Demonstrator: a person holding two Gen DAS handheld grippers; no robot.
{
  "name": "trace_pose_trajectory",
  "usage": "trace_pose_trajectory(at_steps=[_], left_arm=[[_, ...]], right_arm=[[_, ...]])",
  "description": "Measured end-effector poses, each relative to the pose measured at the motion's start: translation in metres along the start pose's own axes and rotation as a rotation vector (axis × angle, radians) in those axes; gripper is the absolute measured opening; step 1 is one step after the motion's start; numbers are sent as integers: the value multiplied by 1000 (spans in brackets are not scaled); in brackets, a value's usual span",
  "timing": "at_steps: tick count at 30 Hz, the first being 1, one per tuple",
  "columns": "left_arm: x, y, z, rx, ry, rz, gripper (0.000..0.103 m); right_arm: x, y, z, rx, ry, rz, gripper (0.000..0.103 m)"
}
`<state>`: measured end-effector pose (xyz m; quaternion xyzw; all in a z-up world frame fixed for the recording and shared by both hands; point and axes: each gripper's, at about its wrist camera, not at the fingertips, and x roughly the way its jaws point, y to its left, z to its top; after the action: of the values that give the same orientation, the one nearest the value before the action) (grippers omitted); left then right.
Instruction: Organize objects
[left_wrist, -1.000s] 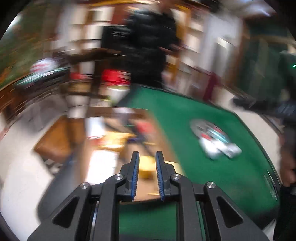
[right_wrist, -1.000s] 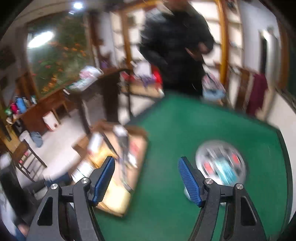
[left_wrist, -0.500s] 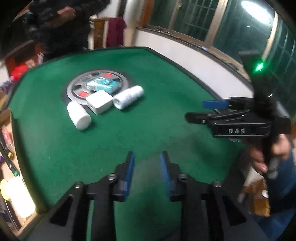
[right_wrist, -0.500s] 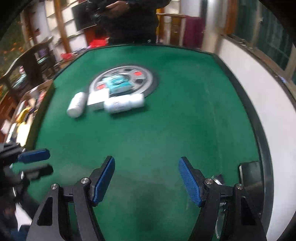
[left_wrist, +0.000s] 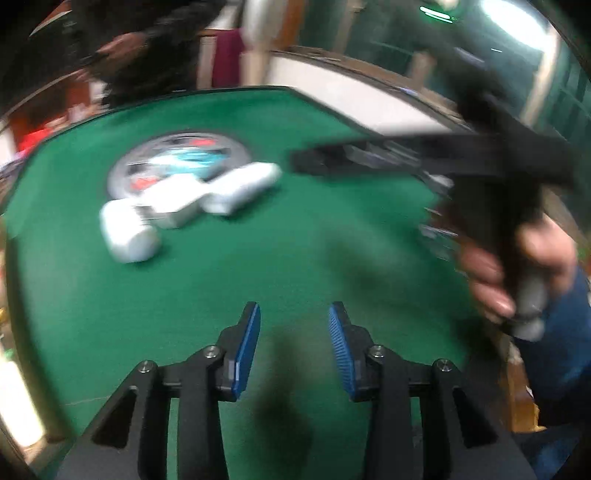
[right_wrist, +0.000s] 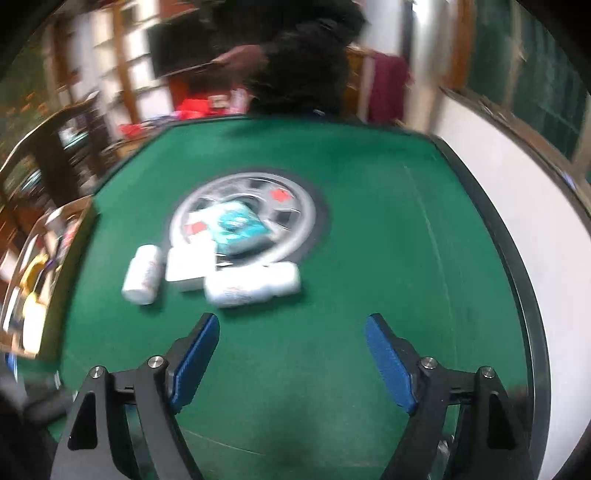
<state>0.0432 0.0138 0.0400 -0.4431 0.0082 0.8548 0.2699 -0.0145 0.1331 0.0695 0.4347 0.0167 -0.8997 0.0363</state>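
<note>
On the green felt table lie two white bottles on their sides, one at left and one at right. A white box sits between them. A teal packet rests on the round grey disc set in the table. My right gripper hovers just short of the right bottle, its jaws opening with nothing between them. My left gripper is nearer the table's front, jaws opening and empty. The right gripper's body reaches in from the right, held by a hand.
A person in dark clothes stands at the table's far edge. A low wooden tray with clutter stands off the left side. A white wall runs along the right side past the black table rim.
Both views swung from the room onto the table and closed in on the white items. My left jaws went from shut to parted. My right jaws spread a little wider.
</note>
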Motion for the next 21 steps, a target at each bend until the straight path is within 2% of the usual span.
trace_pose_trajectory(at_steps=[3,6,8,12,14,16,18,21], left_arm=[[13,-36,-3,157,41,-73,38],[16,-67,-8,319,64,-122,38],[14,-77,-13,367,66,-154,38],[4,-79,-21,416,75,-214,39],[0,-77,-24,420,85,-218,39],[-5,-79,-27,427,71,-232,40],[-10,-80,-29,435,35,-227,51],[-12,-83,-31,399,-12,-214,57]], right_arm=[[-21,-25,-13,84,-16,-95,84],[-52,-53,-42,203,-42,-205,85],[-70,-69,-64,307,-31,-250,85],[-85,-83,-87,461,-10,-278,85],[-88,-80,-89,504,-1,-244,84],[-94,-73,-91,504,-4,-246,84],[-104,-66,-95,471,-15,-286,84],[-118,-62,-109,422,-34,-314,84]])
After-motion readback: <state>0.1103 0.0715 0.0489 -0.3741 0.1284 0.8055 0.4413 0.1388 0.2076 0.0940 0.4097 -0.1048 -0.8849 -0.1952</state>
